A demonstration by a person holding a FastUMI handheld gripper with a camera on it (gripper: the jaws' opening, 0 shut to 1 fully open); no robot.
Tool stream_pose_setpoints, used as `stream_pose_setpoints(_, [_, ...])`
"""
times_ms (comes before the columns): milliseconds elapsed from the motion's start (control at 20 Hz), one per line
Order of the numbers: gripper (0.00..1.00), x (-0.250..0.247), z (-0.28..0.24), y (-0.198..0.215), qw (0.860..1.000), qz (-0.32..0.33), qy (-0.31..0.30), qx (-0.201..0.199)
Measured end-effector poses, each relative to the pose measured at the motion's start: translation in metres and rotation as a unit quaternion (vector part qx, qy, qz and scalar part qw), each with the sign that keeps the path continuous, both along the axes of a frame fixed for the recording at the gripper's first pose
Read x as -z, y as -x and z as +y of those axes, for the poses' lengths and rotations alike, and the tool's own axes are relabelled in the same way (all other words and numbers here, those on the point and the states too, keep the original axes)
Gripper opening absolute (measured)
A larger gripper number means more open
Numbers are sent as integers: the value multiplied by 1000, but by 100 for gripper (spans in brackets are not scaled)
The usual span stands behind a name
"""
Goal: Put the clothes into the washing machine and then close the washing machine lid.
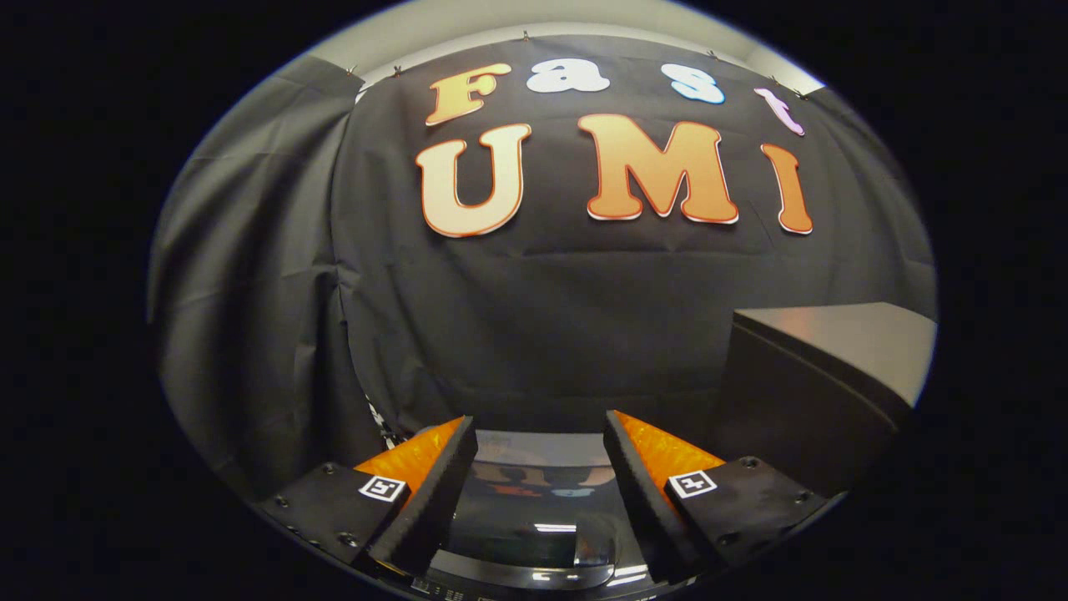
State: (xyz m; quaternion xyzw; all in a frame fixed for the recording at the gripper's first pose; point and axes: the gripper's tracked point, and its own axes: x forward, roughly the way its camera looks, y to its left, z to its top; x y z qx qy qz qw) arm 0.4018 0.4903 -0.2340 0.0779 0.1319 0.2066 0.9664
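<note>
Washing machine lid (534,517), a glossy dark curved panel with reflections on it, lies low between the two fingers and just ahead of them, and as far as the view tells it looks down over the tub rather than raised, though the drum opening itself is hidden. Going from the left, the crumpled black cloth wall (250,317) hangs in folds behind the left finger; then comes the gripper (541,442), its fingers spread wide apart with nothing between them and neither pad pressing on anything; past the right finger stands a matte dark grey box-shaped cabinet (826,367) with a flat lighter top, just beside the machine. No clothes are to be seen from here. My judgement is that either the job is at its very start, with the garment yet to be fetched, or at its end, with the lid already shut; these pictures do not settle which. If clothes remain, the next move calls for turning the gripper down and away to find them, then closing the fingers on a fold of fabric.
</note>
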Motion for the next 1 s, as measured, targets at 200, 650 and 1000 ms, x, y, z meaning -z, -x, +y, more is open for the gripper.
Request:
stream_pose_setpoints(200, [98, -60, -19, -10, 999, -33, 3, 10])
stream_pose_setpoints(650, [98, -186, -75, 5, 996, -89, -8, 8])
stream_pose_setpoints(1000, [98, -247, -132, 17, 993, -117, -30, 16])
